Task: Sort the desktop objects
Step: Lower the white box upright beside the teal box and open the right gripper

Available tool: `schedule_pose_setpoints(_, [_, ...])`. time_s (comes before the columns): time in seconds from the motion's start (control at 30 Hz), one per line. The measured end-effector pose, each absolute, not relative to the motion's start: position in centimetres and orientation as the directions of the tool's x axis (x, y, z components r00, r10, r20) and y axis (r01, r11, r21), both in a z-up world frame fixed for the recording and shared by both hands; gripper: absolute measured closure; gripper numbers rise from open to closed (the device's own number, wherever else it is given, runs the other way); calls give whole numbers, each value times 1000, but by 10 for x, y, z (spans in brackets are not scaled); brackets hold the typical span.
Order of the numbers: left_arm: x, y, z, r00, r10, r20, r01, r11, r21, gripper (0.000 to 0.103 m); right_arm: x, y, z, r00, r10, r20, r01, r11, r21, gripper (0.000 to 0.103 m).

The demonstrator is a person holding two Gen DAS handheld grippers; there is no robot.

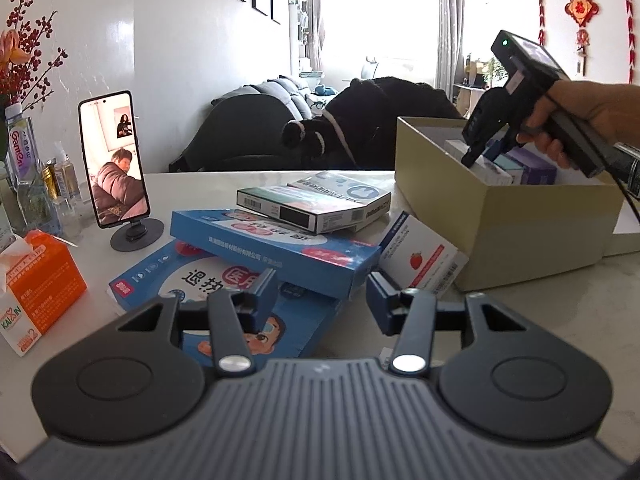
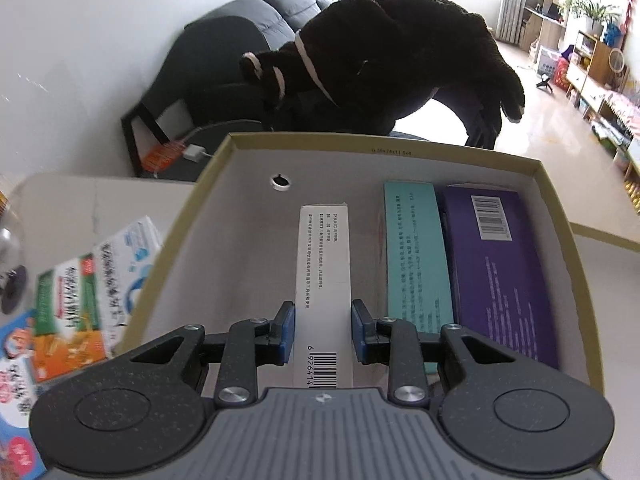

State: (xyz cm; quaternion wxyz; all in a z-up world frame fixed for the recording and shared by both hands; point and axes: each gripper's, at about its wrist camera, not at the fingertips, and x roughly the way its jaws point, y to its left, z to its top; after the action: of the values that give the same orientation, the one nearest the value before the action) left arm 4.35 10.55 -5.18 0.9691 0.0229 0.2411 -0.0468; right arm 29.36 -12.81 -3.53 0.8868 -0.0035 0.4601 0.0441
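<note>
Three cartons are lodged in the cardboard box (image 2: 560, 240), the white carton (image 2: 324, 280) flanked, without visible contact, by the right gripper (image 2: 323, 330); several boxes (image 1: 280, 248) are left on the table (image 1: 520, 340) before the spread left gripper (image 1: 322, 300).

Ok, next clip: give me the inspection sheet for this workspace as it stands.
Surface: pale table, largely covered on the left side.
Job's things: cardboard box holds a white carton, a teal carton and a purple carton; unsorted medicine boxes are piled on the table.
Clutter: phone on a stand, orange tissue box, bottles.
Grippers: right gripper straddles the white carton inside the box, whether pinched cannot be told; left gripper is open over the pile.
Cables: a black cable trails from the right gripper.
Surroundings: sofa with a black garment.
</note>
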Motion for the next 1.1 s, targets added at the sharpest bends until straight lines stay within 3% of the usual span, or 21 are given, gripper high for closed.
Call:
schedule_pose_setpoints(0.7, [50,108,-60,860,-38,-509,57,998,22,55,323,-100,-60,661,-94,-744,-173,946,-273,69])
schedule_pose_setpoints(1.1, [51,115,-58,862,-45,-505,55,998,5,54,307,-103,-33,690,0,-724,-278,923,-264,66])
